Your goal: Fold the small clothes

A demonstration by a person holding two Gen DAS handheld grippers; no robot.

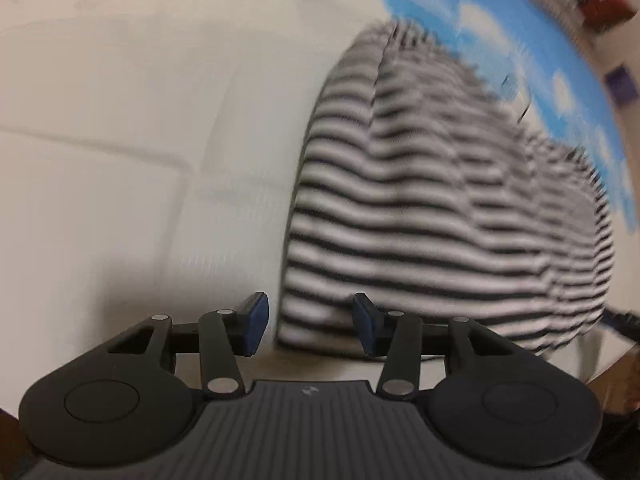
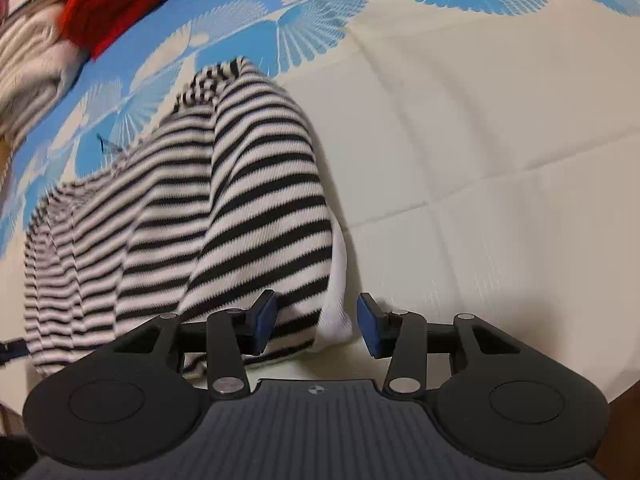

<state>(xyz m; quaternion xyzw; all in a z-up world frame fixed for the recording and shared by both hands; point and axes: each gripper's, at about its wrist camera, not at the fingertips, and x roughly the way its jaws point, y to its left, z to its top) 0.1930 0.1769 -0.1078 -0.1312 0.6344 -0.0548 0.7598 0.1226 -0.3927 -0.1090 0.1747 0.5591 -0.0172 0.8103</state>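
One striped garment (image 2: 208, 216), black and white, lies on one bedsheet (image 2: 480, 168), cream in its near part with a blue fan-shaped pattern along its far edge. Two grippers show, one per view.

In the left wrist view the garment (image 1: 432, 200) is heaped to the right of centre, its near left corner reaching between the two blue pads. The left gripper (image 1: 310, 322) stands released: there is a clear gap between each pad and the cloth, and nothing is pinched. The bare cream sheet (image 1: 140, 160) fills the left half of that view. This view is blurred, so finer folds cannot be read.

In the right wrist view the garment lies left of centre, running from the far blue band toward the near edge, with a plain white lining or hem showing at its near right corner. That corner sits between the pads of the right gripper (image 2: 316, 324). Its jaws are apart and not clamped; the left pad (image 2: 264, 326) overlaps the striped cloth, while the right pad stands clear of the white edge.

Far left in the right wrist view lie one red cloth (image 2: 120, 4) and one pale striped piece (image 2: 28, 64), both blurred. No containers are visible in either view.
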